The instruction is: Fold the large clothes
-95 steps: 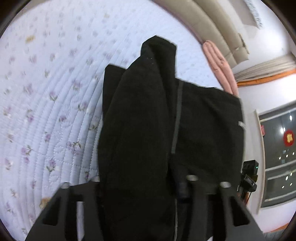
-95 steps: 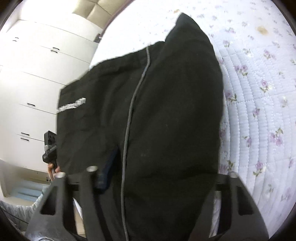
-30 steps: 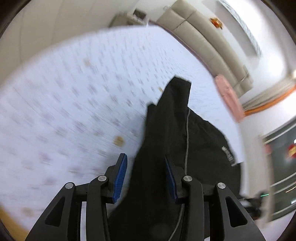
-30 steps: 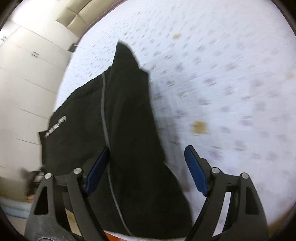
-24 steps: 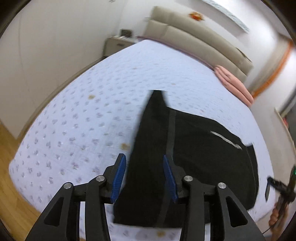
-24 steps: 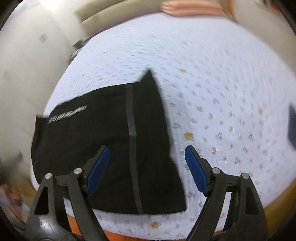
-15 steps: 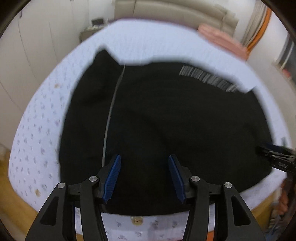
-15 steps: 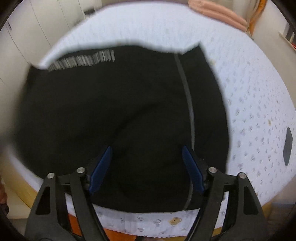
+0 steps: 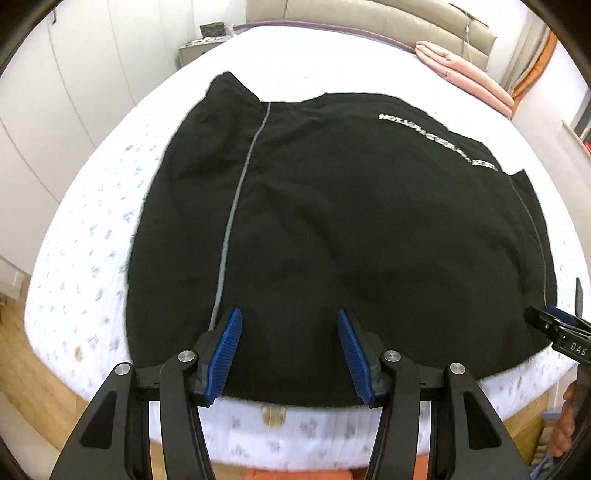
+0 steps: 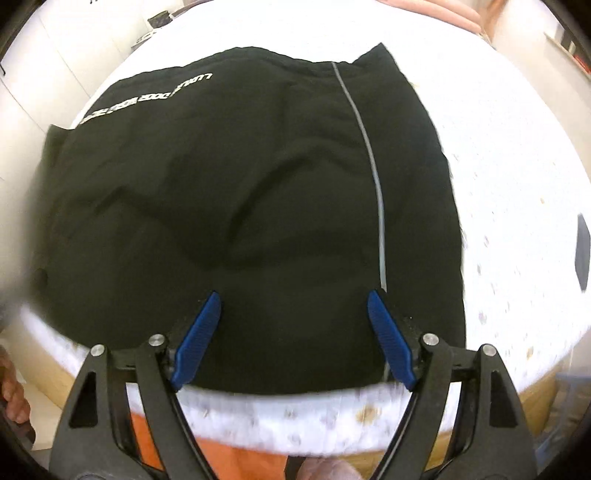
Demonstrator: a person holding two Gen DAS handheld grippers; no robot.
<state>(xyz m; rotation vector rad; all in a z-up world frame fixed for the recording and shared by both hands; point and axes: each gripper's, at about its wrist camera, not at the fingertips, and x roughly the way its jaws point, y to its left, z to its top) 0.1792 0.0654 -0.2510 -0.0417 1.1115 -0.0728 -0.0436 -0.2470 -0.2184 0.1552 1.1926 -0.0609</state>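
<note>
Black garment (image 9: 332, 221) lies spread flat on the bed (image 9: 92, 229), hem at the near edge; left gripper (image 9: 290, 350) empty, jaws partly apart, right gripper (image 10: 295, 336) empty, jaws opening wide; risk: uneven hem grabs skew the fold or drag cloth off the edge.

Spread flat on the bed (image 9: 92, 229): a large garment (image 9: 351, 206), near hem along the bed's near edge. Left gripper (image 9: 288, 354) above the hem's left part, right gripper (image 10: 295, 332) above its right part, both apart from the cloth. Printed lettering (image 9: 436, 140) toward the garment's far edge. Far right on the bed, a folded blanket (image 9: 465, 77); behind the bed, a headboard (image 9: 369, 16); far left, a nightstand (image 9: 199, 48).
</note>
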